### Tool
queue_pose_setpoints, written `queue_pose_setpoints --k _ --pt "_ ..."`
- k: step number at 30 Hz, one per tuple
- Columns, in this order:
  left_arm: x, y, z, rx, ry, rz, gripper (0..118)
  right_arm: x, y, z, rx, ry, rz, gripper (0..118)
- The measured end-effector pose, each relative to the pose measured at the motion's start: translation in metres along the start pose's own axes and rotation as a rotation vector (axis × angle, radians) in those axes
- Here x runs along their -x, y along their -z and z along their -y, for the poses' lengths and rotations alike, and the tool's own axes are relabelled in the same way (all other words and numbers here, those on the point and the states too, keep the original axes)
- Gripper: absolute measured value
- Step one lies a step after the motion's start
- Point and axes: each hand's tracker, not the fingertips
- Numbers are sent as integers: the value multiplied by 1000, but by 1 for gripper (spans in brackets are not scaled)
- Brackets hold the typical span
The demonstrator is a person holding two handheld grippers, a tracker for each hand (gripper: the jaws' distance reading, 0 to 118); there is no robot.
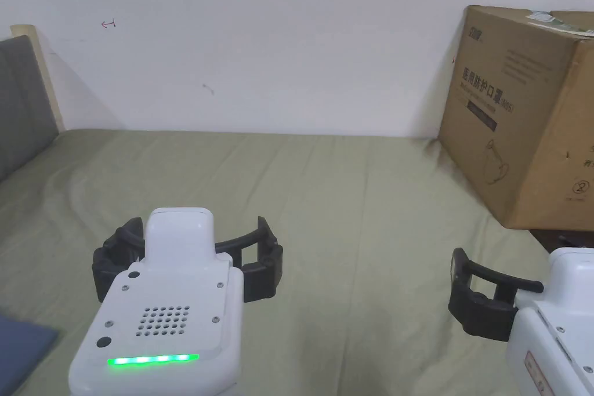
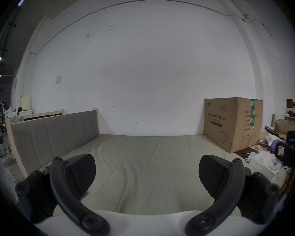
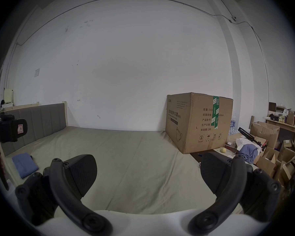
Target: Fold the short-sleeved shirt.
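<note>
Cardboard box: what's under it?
The cardboard box straddles the olive sheet and a dark surface at the bed's right edge. Anything directly beneath it is hidden.

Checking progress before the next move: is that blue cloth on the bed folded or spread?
Folded: the blue cloth lies as a compact flat rectangle near the headboard.

We find the bed (image 1: 325, 206) open left of the cardboard box (image 1: 522, 119), which blocks its right corner.

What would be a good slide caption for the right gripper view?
Open right gripper above an olive sheet, folded blue cloth at left, cardboard box by the wall.
</note>
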Motion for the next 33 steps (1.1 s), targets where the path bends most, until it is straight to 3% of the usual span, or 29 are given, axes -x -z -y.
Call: queue_pose_setpoints --k 8,18,33 --pt "10 2 -2 26 -62 51 118 5 2 0 7 -25 -6 118" --pt "8 10 -10 26 -41 17 118 6 8 2 40 21 -8 118" --pt "-2 11 -12 94 -27 52 118 8 10 3 46 -2 -14 118"
